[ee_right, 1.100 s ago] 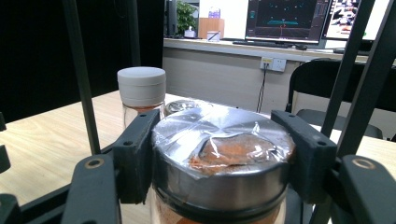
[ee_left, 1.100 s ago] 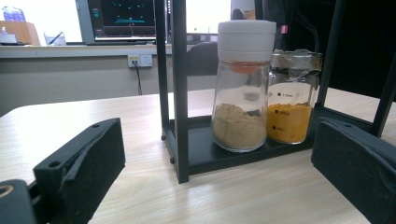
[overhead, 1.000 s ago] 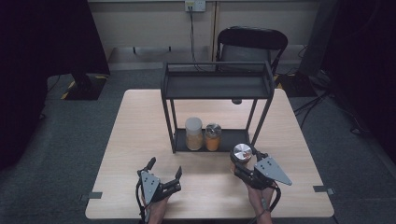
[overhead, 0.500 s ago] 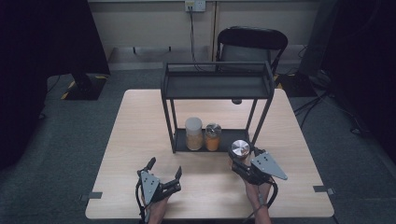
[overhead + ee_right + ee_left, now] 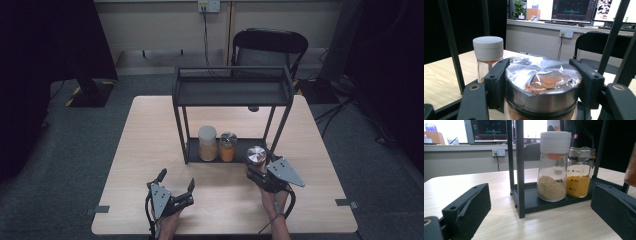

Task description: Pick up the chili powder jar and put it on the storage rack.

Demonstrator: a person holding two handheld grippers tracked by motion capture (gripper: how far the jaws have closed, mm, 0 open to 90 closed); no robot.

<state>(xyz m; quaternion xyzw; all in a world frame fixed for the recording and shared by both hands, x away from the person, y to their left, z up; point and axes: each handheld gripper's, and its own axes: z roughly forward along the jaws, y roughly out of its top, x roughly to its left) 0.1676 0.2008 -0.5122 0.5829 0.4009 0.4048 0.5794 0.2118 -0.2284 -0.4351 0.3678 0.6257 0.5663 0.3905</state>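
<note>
A black two-tier rack (image 5: 232, 92) stands mid-table. Its lower shelf (image 5: 534, 203) carries a white-lidded jar of tan powder (image 5: 207, 143) (image 5: 553, 167) and, to its right, a film-covered jar of orange powder (image 5: 228, 147) (image 5: 579, 172). My right gripper (image 5: 258, 169) (image 5: 544, 83) is shut on a third jar (image 5: 256, 154) (image 5: 543, 82) with a metal rim and film over reddish powder. It holds the jar upright at the shelf's right front corner. My left gripper (image 5: 176, 178) (image 5: 541, 220) rests open on the table in front of the rack, with nothing between its fingers.
A black chair (image 5: 270, 47) stands behind the table (image 5: 150, 125). The rack's upright posts (image 5: 520, 167) frame the lower shelf. Bare tabletop lies left and right of the rack. Dark curtains and grey floor surround the table.
My right gripper has carried the metal-rimmed jar a little farther from the person, closer to the rack's lower shelf. The left gripper has stayed put.
</note>
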